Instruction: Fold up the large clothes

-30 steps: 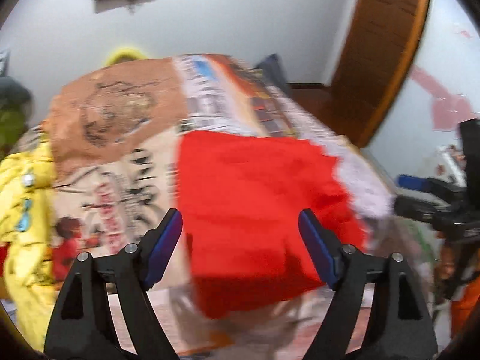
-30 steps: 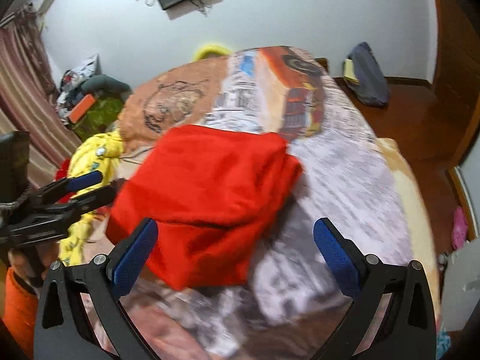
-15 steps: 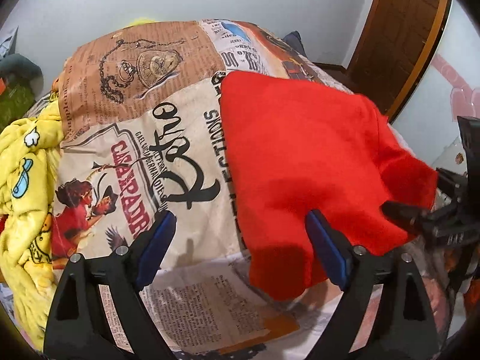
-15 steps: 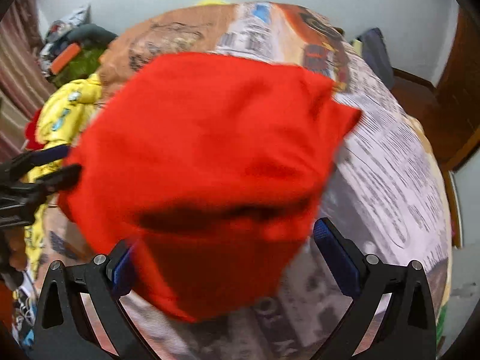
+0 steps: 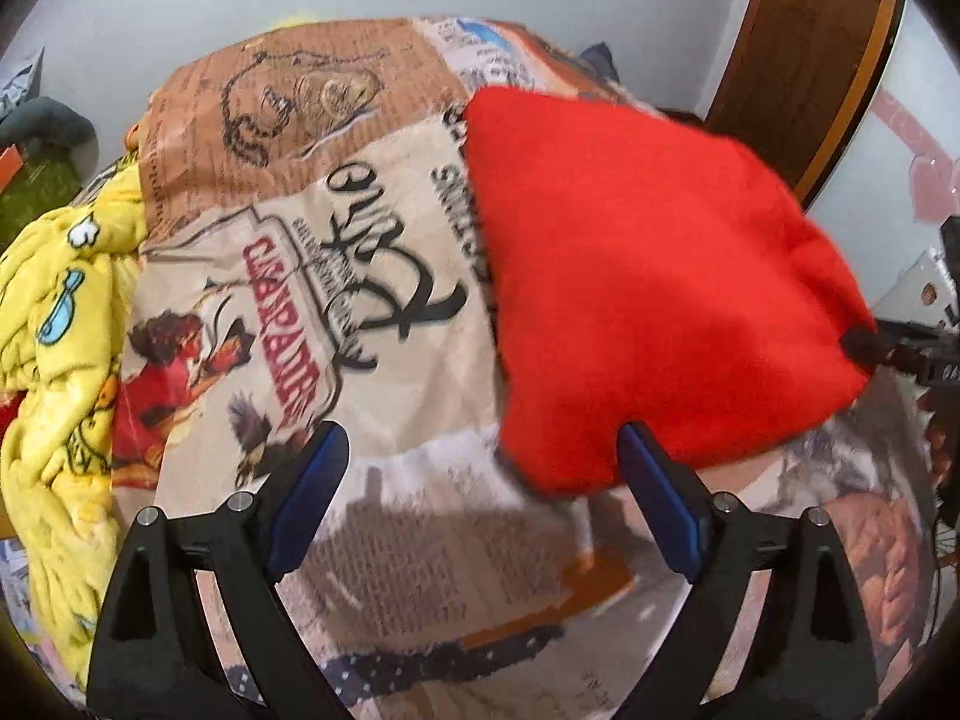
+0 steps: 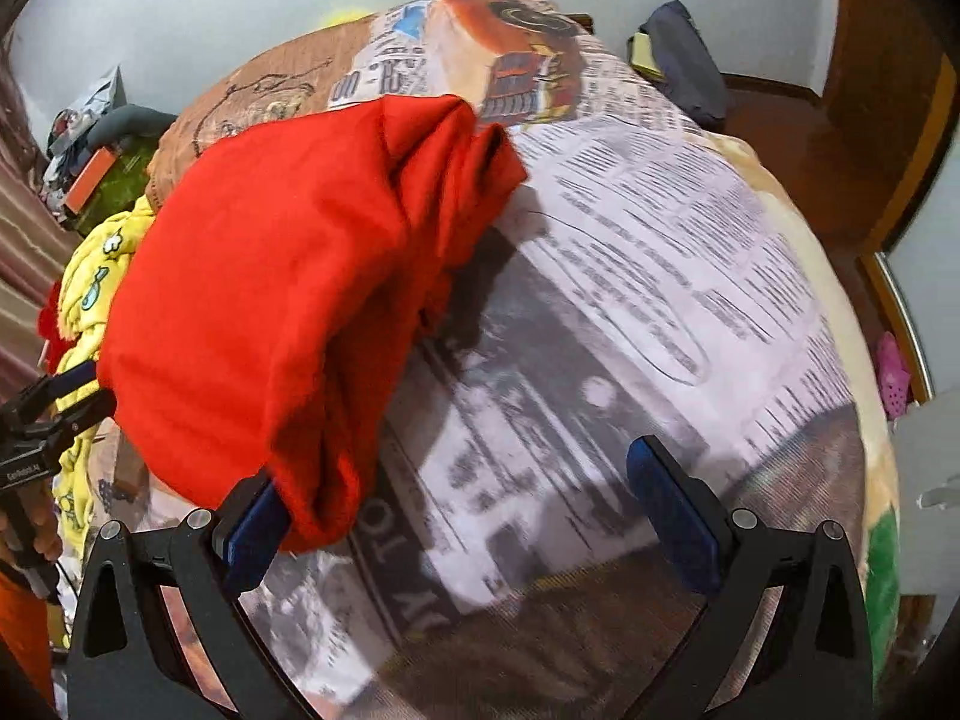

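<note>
Ahead of both wide-open grippers, left gripper [image 5: 480, 480] just opening and empty, right gripper [image 6: 456, 498] empty, a folded red garment [image 5: 648, 276] lies on a printed bedspread [image 5: 372, 528].

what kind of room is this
Most likely a bedroom. A bed with a printed bedspread fills both views, a yellow cartoon blanket is bunched at its edge, and a wooden door stands by the wall. A red garment lies on the bed.
</note>
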{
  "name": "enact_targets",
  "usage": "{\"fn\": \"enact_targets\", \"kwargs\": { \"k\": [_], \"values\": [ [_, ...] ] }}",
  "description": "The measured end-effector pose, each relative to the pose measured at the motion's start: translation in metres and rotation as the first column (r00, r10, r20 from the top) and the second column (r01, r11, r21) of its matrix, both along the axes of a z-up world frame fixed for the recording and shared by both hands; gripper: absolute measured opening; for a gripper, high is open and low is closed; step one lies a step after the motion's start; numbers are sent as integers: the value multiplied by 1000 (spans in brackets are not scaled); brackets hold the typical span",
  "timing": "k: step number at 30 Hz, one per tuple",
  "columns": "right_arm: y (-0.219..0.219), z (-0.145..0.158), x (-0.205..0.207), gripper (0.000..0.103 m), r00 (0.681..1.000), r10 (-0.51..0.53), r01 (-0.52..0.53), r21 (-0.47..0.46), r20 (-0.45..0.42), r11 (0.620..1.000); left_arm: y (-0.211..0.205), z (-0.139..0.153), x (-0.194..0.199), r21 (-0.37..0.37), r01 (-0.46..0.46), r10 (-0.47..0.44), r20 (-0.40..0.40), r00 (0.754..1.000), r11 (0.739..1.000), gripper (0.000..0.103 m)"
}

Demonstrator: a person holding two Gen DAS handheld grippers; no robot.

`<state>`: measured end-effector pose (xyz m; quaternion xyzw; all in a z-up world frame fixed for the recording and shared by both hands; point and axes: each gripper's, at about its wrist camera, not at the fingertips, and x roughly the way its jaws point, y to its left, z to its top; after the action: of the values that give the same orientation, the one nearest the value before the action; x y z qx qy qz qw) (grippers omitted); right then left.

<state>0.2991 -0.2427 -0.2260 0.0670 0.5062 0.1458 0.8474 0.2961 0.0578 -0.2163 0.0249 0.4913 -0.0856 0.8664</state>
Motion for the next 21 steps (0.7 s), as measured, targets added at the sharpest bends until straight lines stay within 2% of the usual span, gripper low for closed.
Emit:
{"fn": "enact_targets", "kwargs": {
  "k": [4, 7, 12, 15, 18, 21],
  "values": [
    [-5, 6, -3, 103, 1000, -12, 12, -18, 9, 1000, 7, -7, -9, 113, -23, 24, -11, 1000, 993, 91],
    [-8, 17, -7, 103, 999, -9, 9, -18, 39, 1000, 19, 0, -13, 138, -45, 44, 9, 999, 989, 91],
    [-7, 38, -5, 103, 995, -12, 11, 13, 96, 1000, 35, 37, -10, 104, -94, 85, 93, 992, 990, 91],
    [-3, 49, -1, 103, 991, -8, 3, 34, 130, 999, 36, 66, -1, 59, -104, 93, 158, 983, 993, 91],
    [4, 57, 8, 103, 988, 1, -11, 63, 155, 998, 33, 84, 12, 2, -84, 82, 186, 979, 996, 92],
    [10, 57, 22, 103, 989, 14, -31, 121, 146, 992, 26, 90, 32, -68, -56, 67, 175, 982, 996, 92]
  ]
}}
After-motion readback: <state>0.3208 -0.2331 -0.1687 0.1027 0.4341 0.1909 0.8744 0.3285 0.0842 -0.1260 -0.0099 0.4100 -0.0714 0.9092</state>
